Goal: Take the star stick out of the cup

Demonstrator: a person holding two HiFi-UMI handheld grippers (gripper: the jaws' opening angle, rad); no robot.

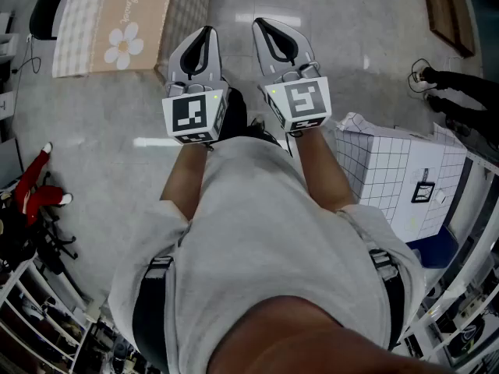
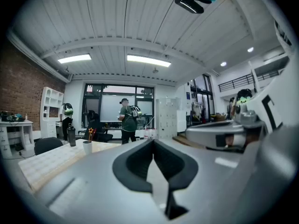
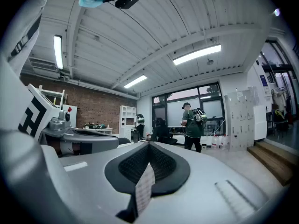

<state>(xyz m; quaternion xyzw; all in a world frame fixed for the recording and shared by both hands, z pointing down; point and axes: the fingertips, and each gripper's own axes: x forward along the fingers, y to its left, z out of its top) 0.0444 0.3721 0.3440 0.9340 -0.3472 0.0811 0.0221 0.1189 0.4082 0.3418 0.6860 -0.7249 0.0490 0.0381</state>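
In the left gripper view a small white cup point(image 2: 87, 146) stands far off on a light table point(image 2: 46, 162), with the star stick point(image 2: 90, 132) upright in it. My left gripper point(image 1: 204, 34) and right gripper point(image 1: 262, 26) are held side by side in front of the person's chest, well short of that table. Both point forward. The left gripper's point(image 2: 153, 142) jaws are shut with nothing between them. The right gripper point(image 3: 148, 145) is shut and empty too. In the head view the cup is out of sight; only the table's cloth with a daisy print point(image 1: 117, 22) shows at the top left.
A white gridded box point(image 1: 398, 170) stands by the person's right side and a red soft toy point(image 1: 35, 185) lies at the left. Across the room a person in a green shirt point(image 2: 126, 120) stands with a backpack. A dark bottle point(image 2: 71, 135) shares the table with the cup. Wooden steps point(image 3: 275, 157) rise at the right.
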